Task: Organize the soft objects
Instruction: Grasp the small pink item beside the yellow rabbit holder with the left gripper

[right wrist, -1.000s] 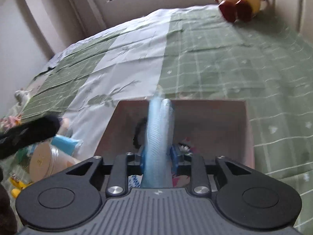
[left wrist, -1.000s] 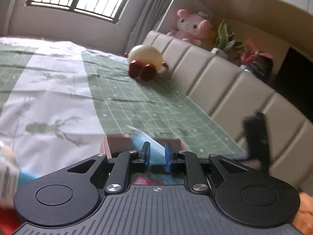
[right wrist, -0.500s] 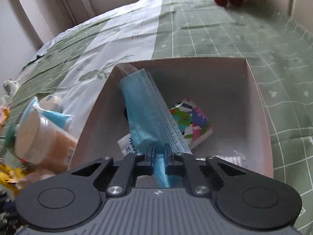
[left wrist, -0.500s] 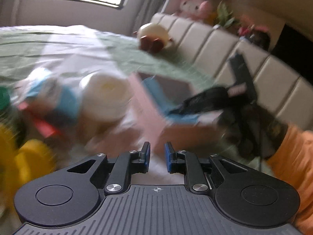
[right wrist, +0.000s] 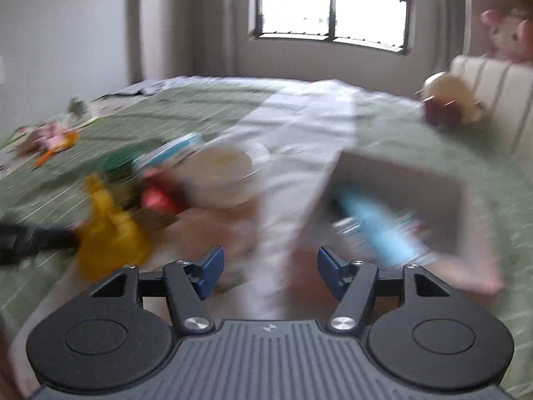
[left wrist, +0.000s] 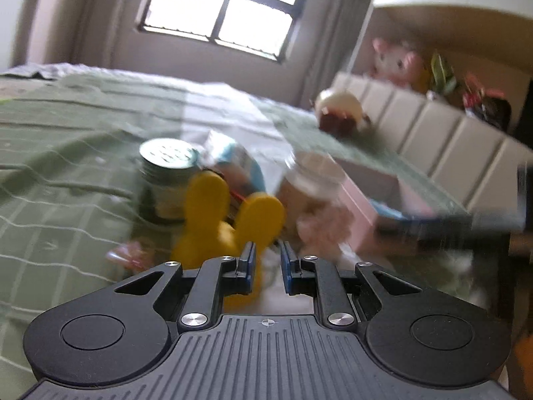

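Note:
A pink box (right wrist: 396, 180) sits on the green bed cover, with a blue face mask (right wrist: 376, 226) lying in it; the box also shows in the left wrist view (left wrist: 359, 200). My right gripper (right wrist: 268, 268) is open and empty, back from the box. My left gripper (left wrist: 268, 263) has its jaws a narrow gap apart with nothing between them, just behind a yellow plush toy (left wrist: 216, 223), which also shows in the right wrist view (right wrist: 106, 230). Both views are blurred by motion.
A pile of items lies left of the box: a green-lidded jar (left wrist: 166, 180), a cream-lidded tub (right wrist: 223, 173), a blue-white packet (left wrist: 236, 163) and a pink fluffy thing (left wrist: 323, 226). A round plush (left wrist: 339, 113) lies by the padded headboard (left wrist: 433, 140).
My right gripper has opened, let go of the blue mask in the box and pulled back. My left gripper has swung left from the box to the pile of items.

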Motion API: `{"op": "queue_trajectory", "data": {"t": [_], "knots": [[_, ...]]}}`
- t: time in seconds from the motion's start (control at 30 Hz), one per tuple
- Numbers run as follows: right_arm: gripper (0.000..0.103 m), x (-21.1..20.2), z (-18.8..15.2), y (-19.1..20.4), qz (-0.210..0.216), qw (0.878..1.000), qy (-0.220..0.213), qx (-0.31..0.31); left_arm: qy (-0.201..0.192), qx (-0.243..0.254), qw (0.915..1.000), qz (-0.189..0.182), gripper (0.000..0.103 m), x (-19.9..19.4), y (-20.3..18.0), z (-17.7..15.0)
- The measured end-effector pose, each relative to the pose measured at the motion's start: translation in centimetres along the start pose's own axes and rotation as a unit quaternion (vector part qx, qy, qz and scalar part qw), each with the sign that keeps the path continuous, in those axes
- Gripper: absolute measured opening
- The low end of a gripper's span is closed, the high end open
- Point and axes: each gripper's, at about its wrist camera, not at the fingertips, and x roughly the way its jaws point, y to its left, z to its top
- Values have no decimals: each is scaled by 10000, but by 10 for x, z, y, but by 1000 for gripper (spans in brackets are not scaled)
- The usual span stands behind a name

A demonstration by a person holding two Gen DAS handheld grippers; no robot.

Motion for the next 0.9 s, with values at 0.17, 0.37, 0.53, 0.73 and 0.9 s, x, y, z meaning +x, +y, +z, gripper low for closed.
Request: {"op": "queue_trajectory", "data": {"t": [0.17, 0.37, 0.53, 0.73, 0.9], "knots": [[63, 22, -26, 40, 204, 9997, 75, -69, -200, -218, 9981, 543, 18, -18, 23, -8], [65, 33, -50, 52, 150, 9997, -66, -160, -101, -129, 9958, 895, 18, -26, 51, -31], [65, 37, -54, 44, 312, 9994, 15, 136, -97, -36, 9945, 1039, 18, -22, 54, -26], [66, 38, -56, 46, 311, 9994, -4, 138, 119, -1058, 9905, 867, 18, 3, 83, -9], [66, 37, -56, 45, 328, 9993, -6, 164, 728, -535, 9884, 1223, 32, 43, 76, -6]]}}
